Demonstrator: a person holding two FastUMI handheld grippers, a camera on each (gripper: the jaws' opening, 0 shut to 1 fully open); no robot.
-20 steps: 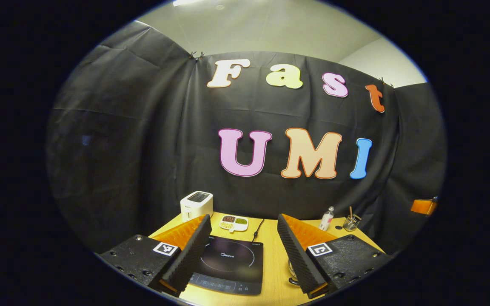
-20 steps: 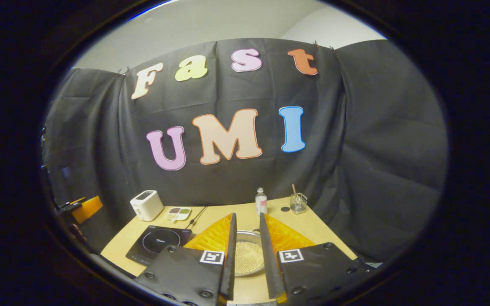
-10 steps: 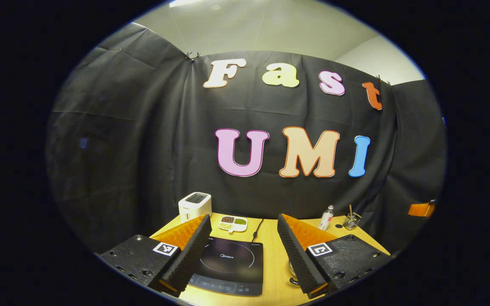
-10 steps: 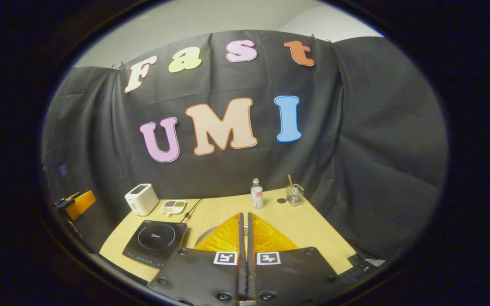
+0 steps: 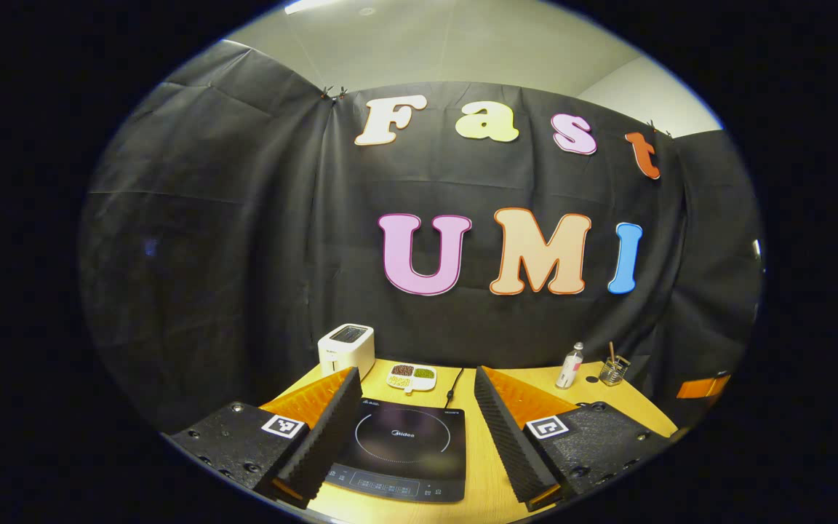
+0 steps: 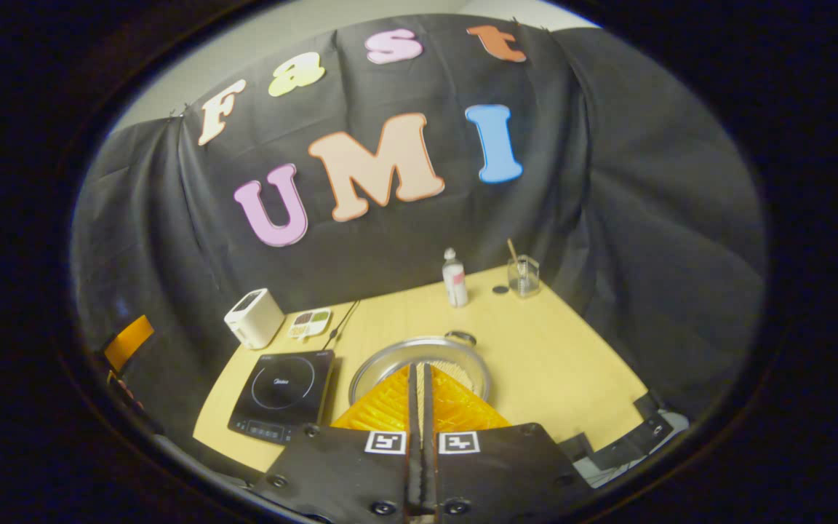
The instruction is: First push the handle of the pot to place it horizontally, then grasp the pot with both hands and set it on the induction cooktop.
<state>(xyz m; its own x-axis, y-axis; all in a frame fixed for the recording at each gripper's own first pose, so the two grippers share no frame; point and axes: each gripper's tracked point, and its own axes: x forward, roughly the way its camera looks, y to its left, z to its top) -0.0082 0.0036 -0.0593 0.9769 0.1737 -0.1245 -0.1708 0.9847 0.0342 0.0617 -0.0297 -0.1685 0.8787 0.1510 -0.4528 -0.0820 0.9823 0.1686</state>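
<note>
On the table [image 6: 579, 364], roughly mid-surface, the pot [image 6: 390, 360] sits just right of the induction cooktop [image 6: 284, 393], close but apart; its far handle [image 6: 460, 337] lies at the rim on the side twd the back edge. Near side of pot is hidden behind the right gripper [image 6: 420, 378], whose fingers are pressed together w/ nothing between them, held above the pot's near rim and pointing twd the back wall, tilted down. Wide bare tabletop right of the pot out to the right edge & front-right corner. Along the back edge: bottle [image 6: 454, 278] and glass cup [image 6: 523, 275] w/ a stick in it near the back-right corner; toaster [image 6: 254, 318] and small divided dish [image 6: 309, 322] at back-left, a black cord [image 6: 339, 325] running beside the dish. In the left gripper view the left gripper [image 5: 413, 393] is spread wide, empty, hovering low over the cooktop [image 5: 398, 451] near the front edge, fingers framing it and aimed level at the back wall; toaster [image 5: 346, 349], dish [image 5: 412, 375], bottle [image 5: 569, 366], cup [image 5: 614, 370] line the far edge.
</note>
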